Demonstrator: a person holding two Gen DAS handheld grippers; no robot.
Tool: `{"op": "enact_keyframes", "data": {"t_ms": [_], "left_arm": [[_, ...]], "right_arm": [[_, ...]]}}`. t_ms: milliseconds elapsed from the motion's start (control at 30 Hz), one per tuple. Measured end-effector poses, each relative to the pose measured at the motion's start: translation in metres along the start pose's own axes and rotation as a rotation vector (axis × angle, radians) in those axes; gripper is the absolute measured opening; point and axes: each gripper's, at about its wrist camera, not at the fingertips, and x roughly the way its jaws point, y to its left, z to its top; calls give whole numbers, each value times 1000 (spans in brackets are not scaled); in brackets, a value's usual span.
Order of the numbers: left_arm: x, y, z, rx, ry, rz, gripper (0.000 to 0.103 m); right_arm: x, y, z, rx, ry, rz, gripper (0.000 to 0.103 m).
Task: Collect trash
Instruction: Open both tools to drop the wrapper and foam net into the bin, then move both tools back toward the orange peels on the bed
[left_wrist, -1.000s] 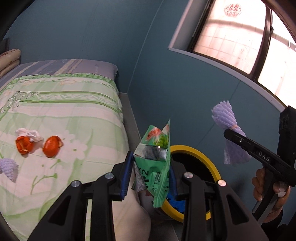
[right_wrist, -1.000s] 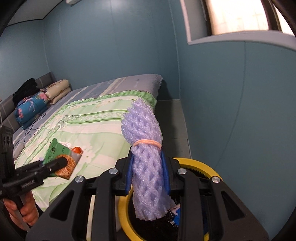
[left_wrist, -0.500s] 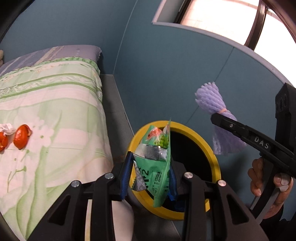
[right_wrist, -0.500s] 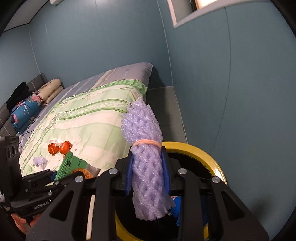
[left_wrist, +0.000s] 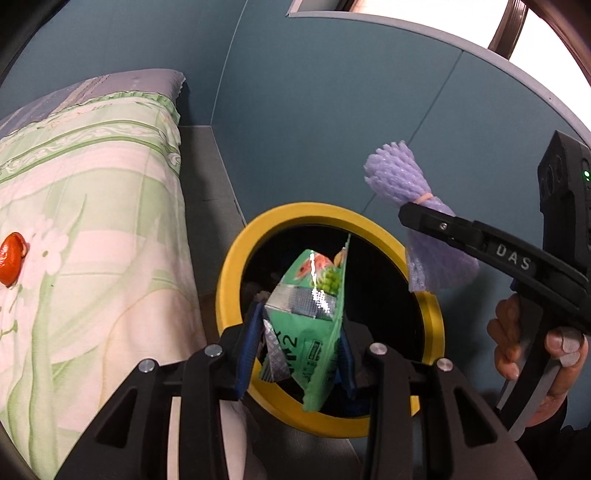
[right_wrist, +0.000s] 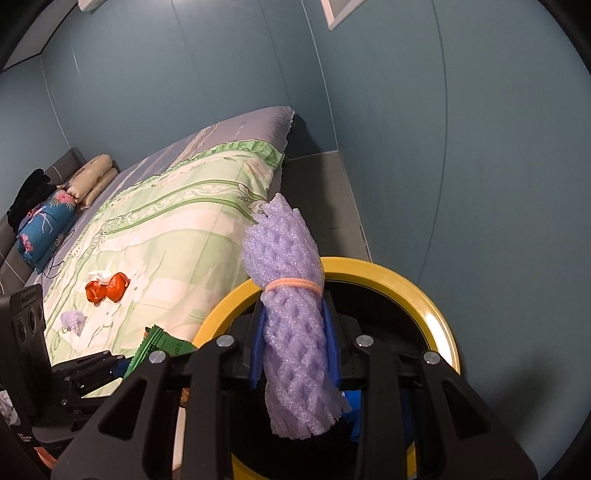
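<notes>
Green snack wrapper (left_wrist: 310, 325) is clamped in the left gripper (left_wrist: 295, 347) over the yellow-rimmed bin (left_wrist: 236, 258) — purple foam net (right_wrist: 295, 325) is pinched in the right gripper (right_wrist: 295, 350), likewise above it. Risk: the light wrapper is released off-centre — it drifts onto the floor.

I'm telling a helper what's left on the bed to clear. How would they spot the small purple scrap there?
Start at the green floral bedspread and find the two bright orange peels lying mid-bed beside a white tissue. Just nearer the camera from them lies the small purple foam net scrap. It is pale lilac and crumpled, unlike the orange peels, and far smaller than the banded purple roll held over the bin.
</notes>
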Motion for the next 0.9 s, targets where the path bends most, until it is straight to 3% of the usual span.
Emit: {"op": "enact_keyframes", "data": {"t_ms": [267,367,433,600,900], "left_arm": [[5,-6,-5,3,7,-29,42],[1,-8,-6,4,-3,-36,53],[-2,-9,-7,4,-15,-31,62],[-12,-4,-6,-12,-31,-31,74],[-50,20,0,-51,-122,29,86]], "right_arm": [[3,-9,-1,27,6,7,28],[4,-9,-1,32,4,5,30],[3,-10,-1,41,1,3,36],[-2,-15,2,60,-17,-1,45],[-14,-4,5,35,-79,19,59]]}}
